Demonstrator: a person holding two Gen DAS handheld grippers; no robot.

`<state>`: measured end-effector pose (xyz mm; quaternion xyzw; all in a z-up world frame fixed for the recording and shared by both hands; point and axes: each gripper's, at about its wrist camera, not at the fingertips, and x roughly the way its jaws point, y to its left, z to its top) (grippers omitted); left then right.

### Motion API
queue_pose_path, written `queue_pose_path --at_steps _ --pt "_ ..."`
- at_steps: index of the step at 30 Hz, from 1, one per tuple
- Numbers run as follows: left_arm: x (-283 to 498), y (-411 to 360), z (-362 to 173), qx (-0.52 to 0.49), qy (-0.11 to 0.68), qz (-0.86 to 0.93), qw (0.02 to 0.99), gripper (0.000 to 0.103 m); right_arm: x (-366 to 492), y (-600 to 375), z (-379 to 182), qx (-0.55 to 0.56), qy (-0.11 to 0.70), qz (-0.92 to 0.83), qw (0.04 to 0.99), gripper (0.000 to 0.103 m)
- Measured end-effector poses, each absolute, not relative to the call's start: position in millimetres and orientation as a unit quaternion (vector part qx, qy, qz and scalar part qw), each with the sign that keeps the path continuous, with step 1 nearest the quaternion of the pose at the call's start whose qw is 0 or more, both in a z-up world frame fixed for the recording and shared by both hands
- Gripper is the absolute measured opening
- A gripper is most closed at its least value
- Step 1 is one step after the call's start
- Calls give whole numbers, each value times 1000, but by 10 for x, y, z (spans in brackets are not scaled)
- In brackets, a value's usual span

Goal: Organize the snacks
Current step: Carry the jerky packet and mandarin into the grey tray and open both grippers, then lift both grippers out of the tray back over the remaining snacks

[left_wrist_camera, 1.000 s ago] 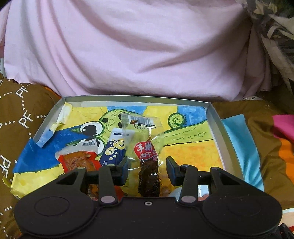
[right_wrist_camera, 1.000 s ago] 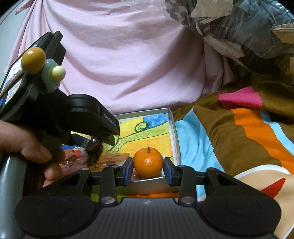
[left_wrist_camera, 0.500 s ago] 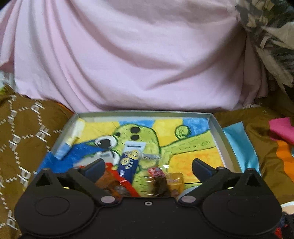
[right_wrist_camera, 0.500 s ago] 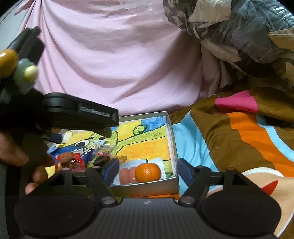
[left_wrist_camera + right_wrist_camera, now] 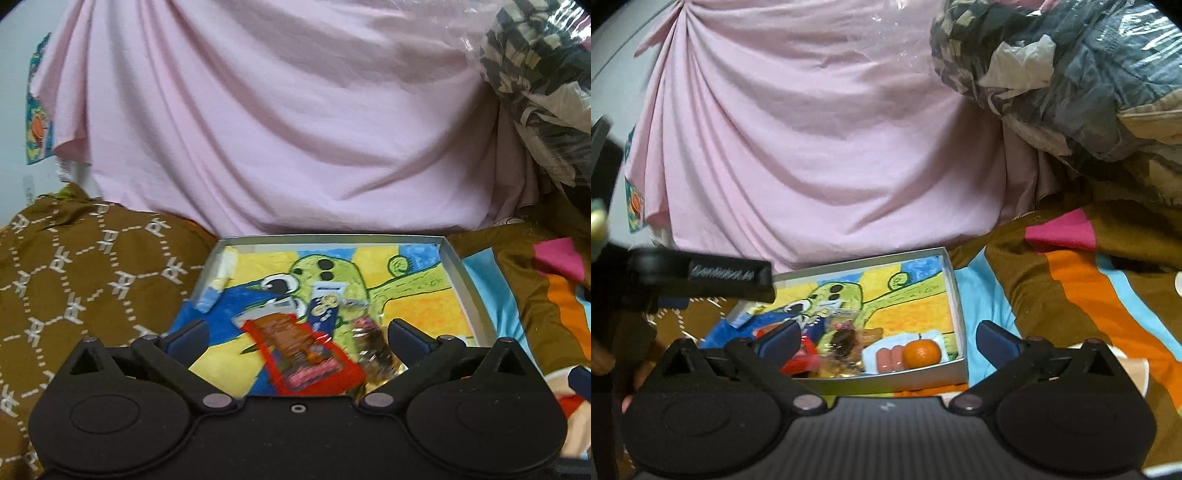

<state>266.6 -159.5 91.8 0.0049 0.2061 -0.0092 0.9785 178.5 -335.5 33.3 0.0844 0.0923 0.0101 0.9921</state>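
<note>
The left tool [image 5: 297, 336] hangs level over the near edge of the shallow box [image 5: 465, 280], pointing toward the far pink sheet [image 5: 277, 122]. Its jaws stand spread wide and grip nothing. Between and beyond its fingers lie the snacks: a red packet [image 5: 306, 358] nearest, a dark blue packet [image 5: 325, 306] farther in, and a clear-wrapped dark snack [image 5: 373, 350] just right of the red one, near the right finger. All of them rest on the painted green-creature lining of the box.

The right tool [image 5: 886, 338] is also held level, a little back from the box's near wall, with its jaws just as wide and nothing between them. Ahead of it, in the near right corner of the box, sits an orange [image 5: 921, 352] touching a pair of pink sausages [image 5: 888, 358] to its left, both on a white wrapper. The clear-wrapped dark snack lies left of the sausages.

In the right wrist view the left tool's black body shows at the left edge, with part of the hand [image 5: 605, 360] holding it. The box rests on a brown patterned bedspread [image 5: 1089, 295].
</note>
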Motion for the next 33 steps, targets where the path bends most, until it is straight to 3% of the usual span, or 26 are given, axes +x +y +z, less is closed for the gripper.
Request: queue_pose_path --at_steps 16,33 --pt "1783 -1057 913 27 213 -1 977 102 1070 -3098 398 63 93 17 993 103" --pt "1067 -611 414 44 251 -20 967 102 458 -2694 185 4 146 50 988 103"
